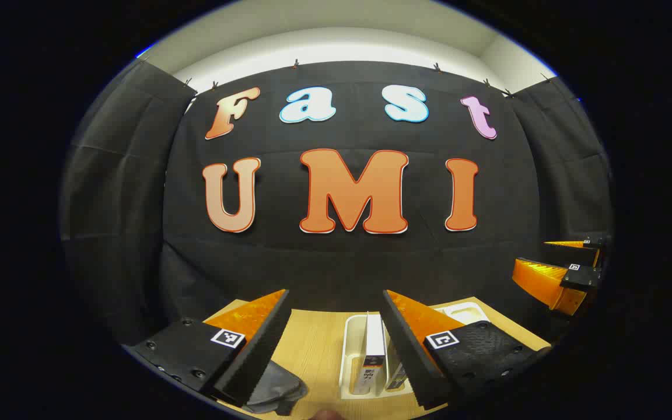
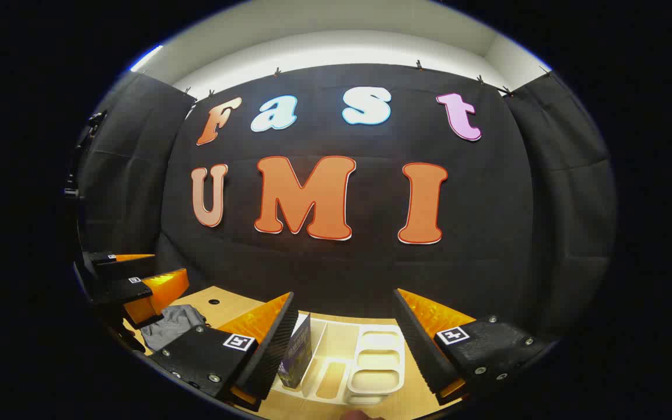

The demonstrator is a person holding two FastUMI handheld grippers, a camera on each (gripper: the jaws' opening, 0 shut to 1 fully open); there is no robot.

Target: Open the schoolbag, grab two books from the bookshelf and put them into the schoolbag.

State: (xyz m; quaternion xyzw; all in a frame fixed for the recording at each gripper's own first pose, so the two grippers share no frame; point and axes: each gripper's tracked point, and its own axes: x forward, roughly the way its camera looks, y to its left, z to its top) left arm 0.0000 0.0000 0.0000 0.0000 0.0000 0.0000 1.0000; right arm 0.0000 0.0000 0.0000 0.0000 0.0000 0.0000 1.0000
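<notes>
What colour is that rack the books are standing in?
The rack is cream-white plastic, sitting on a light wooden table. It shows best in the right gripper view.

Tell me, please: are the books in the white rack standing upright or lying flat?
Upright. In the left gripper view the books stand on edge in the white rack on the wooden table, spines vertical.

Black cloth hangs clipped across the booth's back and sides, under a pale, brightly lit wall. Below lies a light wooden surface.
</notes>
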